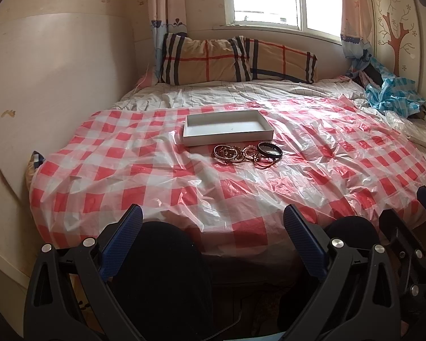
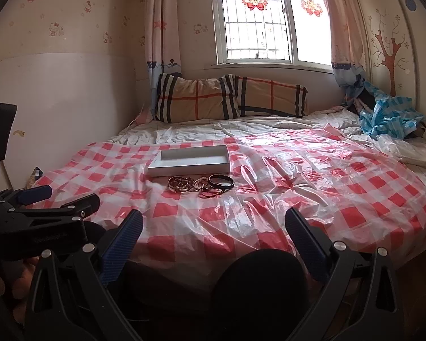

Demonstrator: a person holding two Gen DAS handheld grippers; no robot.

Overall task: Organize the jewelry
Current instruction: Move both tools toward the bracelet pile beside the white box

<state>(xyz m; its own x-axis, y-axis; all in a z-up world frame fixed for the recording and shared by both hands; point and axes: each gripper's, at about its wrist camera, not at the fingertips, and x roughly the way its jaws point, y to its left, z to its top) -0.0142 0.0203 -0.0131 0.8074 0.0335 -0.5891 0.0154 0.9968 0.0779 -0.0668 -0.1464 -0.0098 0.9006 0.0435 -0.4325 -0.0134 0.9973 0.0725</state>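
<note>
Both tools gape — bangles (image 1: 247, 153) heaped beside the white tray (image 1: 227, 139).

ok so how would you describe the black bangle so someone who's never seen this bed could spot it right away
Start at the red-and-white checked plastic sheet covering the bed, then find the shallow white rectangular box near its middle. Just in front of the box lies a cluster of gold-toned bangles; the wide black bangle sits at the cluster's right end, the only dark, thick band among thin metallic ones.
</note>
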